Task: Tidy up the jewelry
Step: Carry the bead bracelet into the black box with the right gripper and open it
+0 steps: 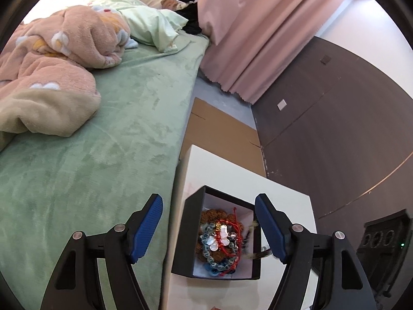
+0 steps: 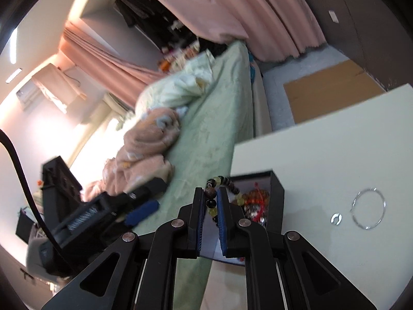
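A black jewelry box [image 1: 189, 232] with a white inside stands on a white table [image 1: 284, 196]. It holds a tangle of bracelets [image 1: 219, 242]: brown beads, blue rings, red cord, a white butterfly charm. My left gripper [image 1: 209, 228] is open, its blue pads on either side of the box, above it. My right gripper [image 2: 211, 201] is shut on a bead bracelet [image 2: 210, 193] of dark and yellow beads, held over the box's [image 2: 277, 196] left edge. A silver bangle [image 2: 369, 210] and a small ring [image 2: 336, 219] lie on the table [image 2: 335, 149] to the right.
A green bed [image 1: 116, 139] with a pink blanket [image 1: 51, 72] runs along the table's left side. Flat cardboard [image 1: 222, 129] lies on the floor beyond the table. Pink curtains [image 1: 258, 25] and a dark wall panel [image 1: 335, 118] stand behind. The left gripper's body [image 2: 103, 211] shows in the right wrist view.
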A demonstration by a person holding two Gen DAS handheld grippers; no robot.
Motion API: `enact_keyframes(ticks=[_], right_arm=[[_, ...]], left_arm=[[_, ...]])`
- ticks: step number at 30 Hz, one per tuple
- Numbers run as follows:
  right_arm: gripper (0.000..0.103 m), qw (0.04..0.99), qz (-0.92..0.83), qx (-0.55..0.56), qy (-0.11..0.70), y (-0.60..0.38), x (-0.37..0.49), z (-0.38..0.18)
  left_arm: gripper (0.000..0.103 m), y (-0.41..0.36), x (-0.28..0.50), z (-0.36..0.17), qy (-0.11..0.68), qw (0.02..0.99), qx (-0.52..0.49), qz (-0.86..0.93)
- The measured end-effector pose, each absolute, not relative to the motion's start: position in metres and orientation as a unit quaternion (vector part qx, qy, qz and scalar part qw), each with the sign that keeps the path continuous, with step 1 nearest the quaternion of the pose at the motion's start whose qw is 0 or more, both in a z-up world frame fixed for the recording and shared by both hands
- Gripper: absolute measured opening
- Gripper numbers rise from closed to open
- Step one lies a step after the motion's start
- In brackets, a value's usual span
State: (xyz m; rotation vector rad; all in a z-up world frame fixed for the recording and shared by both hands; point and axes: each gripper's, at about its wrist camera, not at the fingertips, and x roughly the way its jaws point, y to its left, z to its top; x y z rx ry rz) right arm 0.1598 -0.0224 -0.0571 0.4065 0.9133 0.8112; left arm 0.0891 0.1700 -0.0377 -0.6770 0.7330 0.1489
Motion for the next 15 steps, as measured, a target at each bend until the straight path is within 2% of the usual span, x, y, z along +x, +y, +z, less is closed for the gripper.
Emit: enact_keyframes(ticks=[2, 3, 10, 15], right_arm=[[0.035, 0.784, 0.388, 0.191, 0.446, -0.019, 0.163, -0.063], [0.039, 0.783, 0.384, 0.195, 0.448, -0.023, 0.164, -0.066], [0.041, 0.79, 0.357, 0.201, 0.457, -0.051, 0.165, -0.067], [0.054, 0.799, 0.34, 0.194, 0.458, -0.072, 0.158, -0.063]], left_arm=[[0.076, 0.172, 0.088, -0.038, 0.351, 0.875, -0.326, 0.072], [0.076, 0.171, 0.088, -0.038, 0.351, 0.875, -0.326, 0.071], [0.08, 0.164, 0.089, -0.037, 0.351, 0.877, -0.322, 0.064], [0.08, 0.151, 0.09, -0.036, 0.354, 0.88, -0.313, 0.054]])
